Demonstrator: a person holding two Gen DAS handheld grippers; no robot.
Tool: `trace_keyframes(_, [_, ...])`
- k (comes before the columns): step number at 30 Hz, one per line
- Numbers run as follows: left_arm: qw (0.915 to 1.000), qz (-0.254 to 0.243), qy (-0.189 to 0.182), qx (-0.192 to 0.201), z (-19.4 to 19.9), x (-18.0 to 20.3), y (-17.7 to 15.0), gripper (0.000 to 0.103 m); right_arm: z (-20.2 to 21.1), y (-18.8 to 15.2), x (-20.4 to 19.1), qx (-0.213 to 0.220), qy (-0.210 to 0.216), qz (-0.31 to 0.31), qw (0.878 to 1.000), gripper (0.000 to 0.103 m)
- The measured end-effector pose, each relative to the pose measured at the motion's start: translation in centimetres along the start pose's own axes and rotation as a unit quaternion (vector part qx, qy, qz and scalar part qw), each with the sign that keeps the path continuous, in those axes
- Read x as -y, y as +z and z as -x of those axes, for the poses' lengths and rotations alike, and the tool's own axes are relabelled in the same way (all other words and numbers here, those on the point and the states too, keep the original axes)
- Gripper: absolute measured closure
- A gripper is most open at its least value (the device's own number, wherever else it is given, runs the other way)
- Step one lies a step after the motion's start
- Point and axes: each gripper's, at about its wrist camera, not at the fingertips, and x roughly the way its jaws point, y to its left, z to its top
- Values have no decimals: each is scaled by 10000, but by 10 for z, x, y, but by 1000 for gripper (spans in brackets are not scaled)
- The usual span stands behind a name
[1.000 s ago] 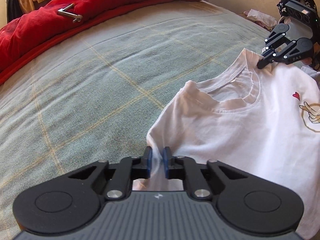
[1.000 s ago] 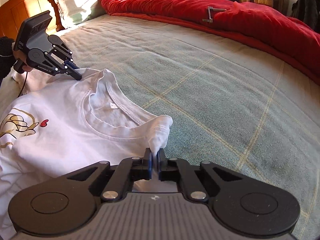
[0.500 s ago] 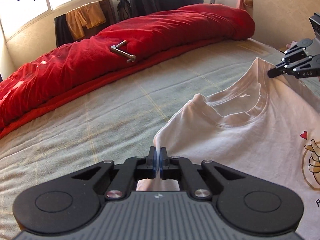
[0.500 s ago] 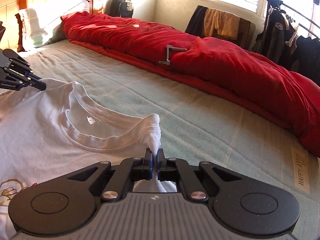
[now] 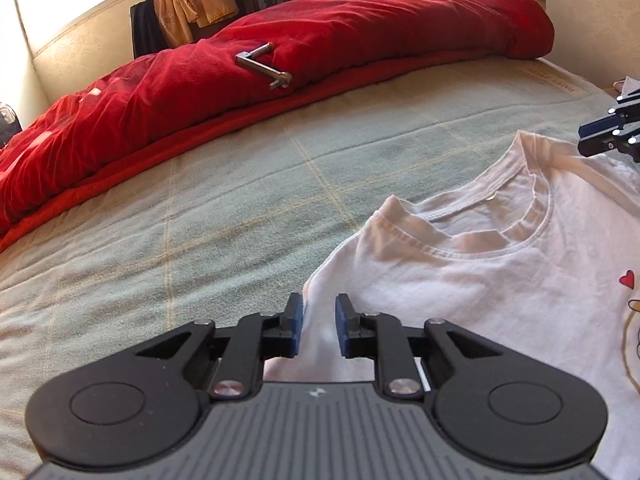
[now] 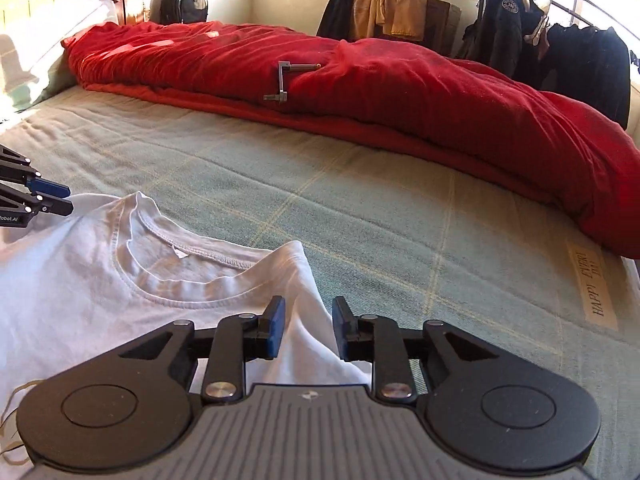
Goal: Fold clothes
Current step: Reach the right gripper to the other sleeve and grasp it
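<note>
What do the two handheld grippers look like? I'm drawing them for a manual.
Both match. The left gripper has black linkage arms with silver pivot screws, two round black discs at the sides, a ribbed grey body bearing a small white logo, and jaws faced with blue pads. The right gripper is the same. White lettering marks the left gripper's side in the right wrist view. No cables, hands or sleeves show.

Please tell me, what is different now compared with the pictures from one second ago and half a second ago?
Both grippers have let go: the left gripper and the right gripper, earlier pinched shut on the shoulders of the white T-shirt, are opening, with cloth lying loose between the jaws. The shirt now rests flat on the green bedspread. The red duvet has not moved.
</note>
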Motion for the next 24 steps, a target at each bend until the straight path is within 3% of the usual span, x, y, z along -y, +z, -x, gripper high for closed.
trace_keyframes(2, [9999,-76,-18,74,21,3,0,64,27,-8,8,-48,-34,-144,9999,69])
trace_keyframes(6, [9998,-79,-141,73,71,21,-8,62,81,-32,16,-112,-157,-269,9995,67])
trace_keyframes(9, [9990,-372,-241,-24,99,50,-20,61,123,-60,23,-185,-223,-506,9983,65])
trace_keyframes(15, [9962,-420,-762,-63,157,105,-52,57,198,-128,33,-264,-438,-990,9938,65])
trace_keyframes(21, [9934,-485,-1025,199,206,157,-86,49,259,-204,54,-45,-689,-1743,9823,59])
trace_keyframes(24, [9919,-550,-1087,356,223,181,-104,45,274,-241,61,-142,-967,-1895,9770,59])
